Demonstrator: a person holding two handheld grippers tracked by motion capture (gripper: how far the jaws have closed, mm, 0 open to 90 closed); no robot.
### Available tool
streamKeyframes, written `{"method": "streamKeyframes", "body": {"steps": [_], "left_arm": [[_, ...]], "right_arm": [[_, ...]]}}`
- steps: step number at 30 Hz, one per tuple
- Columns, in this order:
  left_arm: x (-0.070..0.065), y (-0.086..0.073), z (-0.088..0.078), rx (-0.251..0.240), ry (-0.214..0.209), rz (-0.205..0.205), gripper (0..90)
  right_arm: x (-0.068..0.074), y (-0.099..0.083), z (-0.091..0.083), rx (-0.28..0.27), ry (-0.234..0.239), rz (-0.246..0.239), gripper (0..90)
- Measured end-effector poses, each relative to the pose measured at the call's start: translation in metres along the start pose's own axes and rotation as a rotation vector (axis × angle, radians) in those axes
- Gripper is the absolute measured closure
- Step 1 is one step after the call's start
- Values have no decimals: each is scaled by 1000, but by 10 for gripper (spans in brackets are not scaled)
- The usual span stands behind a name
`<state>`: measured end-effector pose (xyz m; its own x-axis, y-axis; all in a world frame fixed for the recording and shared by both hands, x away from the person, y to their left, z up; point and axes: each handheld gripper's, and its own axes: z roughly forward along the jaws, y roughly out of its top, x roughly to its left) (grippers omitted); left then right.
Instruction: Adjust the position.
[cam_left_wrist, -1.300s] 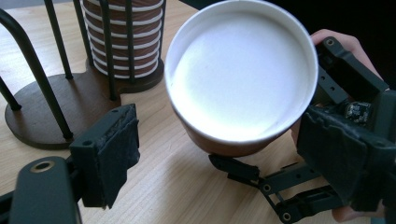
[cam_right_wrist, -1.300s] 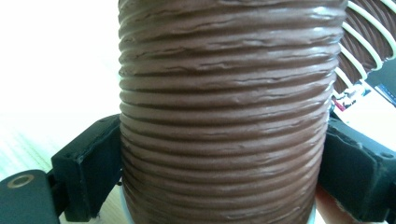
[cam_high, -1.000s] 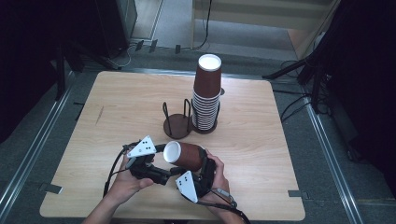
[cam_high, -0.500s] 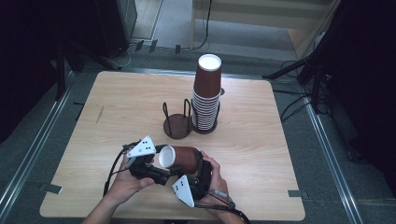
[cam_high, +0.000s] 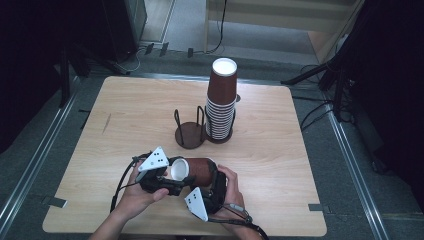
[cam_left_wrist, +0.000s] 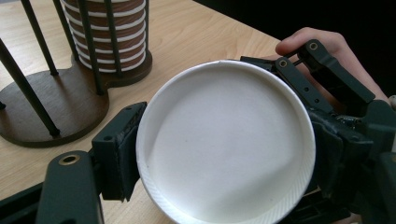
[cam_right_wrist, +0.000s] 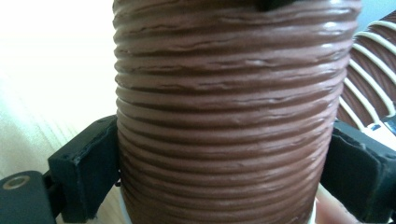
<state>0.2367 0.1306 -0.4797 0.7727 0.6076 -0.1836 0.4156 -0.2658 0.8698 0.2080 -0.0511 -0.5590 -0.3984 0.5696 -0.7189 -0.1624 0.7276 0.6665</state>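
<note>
Left gripper view: the paper cup's (cam_left_wrist: 224, 144) rim is cut off by the lower edge at 6 o'clock, and the cup hides one of the left gripper's (cam_left_wrist: 219, 154) two jaws, so only the jaw at 9 o'clock can be read. The cup stack (cam_left_wrist: 109, 35) at 11 o'clock loses its top to the upper edge; the empty cup holder's (cam_left_wrist: 42, 107) rods run out of frame too.

Right gripper view: the cup's ribbed brown wall is cropped top and bottom (rim and base both out of sight). Background at 10 o'clock is washed out white. A dark shape at 12 o'clock cannot be identified.

High view: both forearms leave at 6 o'clock.
</note>
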Motion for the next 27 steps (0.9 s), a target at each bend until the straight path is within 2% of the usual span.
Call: {"method": "streamKeyframes", "body": {"steps": [5, 9, 14, 19, 22, 24, 27], "left_arm": [[2, -1, 0, -9, 11, -8, 237], [4, 0, -3, -42, 33, -9, 238], [6, 1, -9, -94, 73, -18, 240], [8, 2, -14, -122, 94, -27, 240], [9, 2, -16, -133, 98, -38, 239], [10, 3, -17, -141, 104, -39, 239], [11, 3, -19, -153, 111, -44, 239]], "right_arm": [[-4, 2, 0, 20, 40, 28, 41], [-7, 3, -2, 9, 36, 39, 3], [-13, 5, -4, -1, 26, 64, 0], [-18, 7, -7, -9, 19, 87, 0], [-21, 8, -8, -8, 28, 124, 0], [-24, 9, -9, -9, 52, 169, 3], [-28, 11, -11, -18, 56, 210, 3]]}}
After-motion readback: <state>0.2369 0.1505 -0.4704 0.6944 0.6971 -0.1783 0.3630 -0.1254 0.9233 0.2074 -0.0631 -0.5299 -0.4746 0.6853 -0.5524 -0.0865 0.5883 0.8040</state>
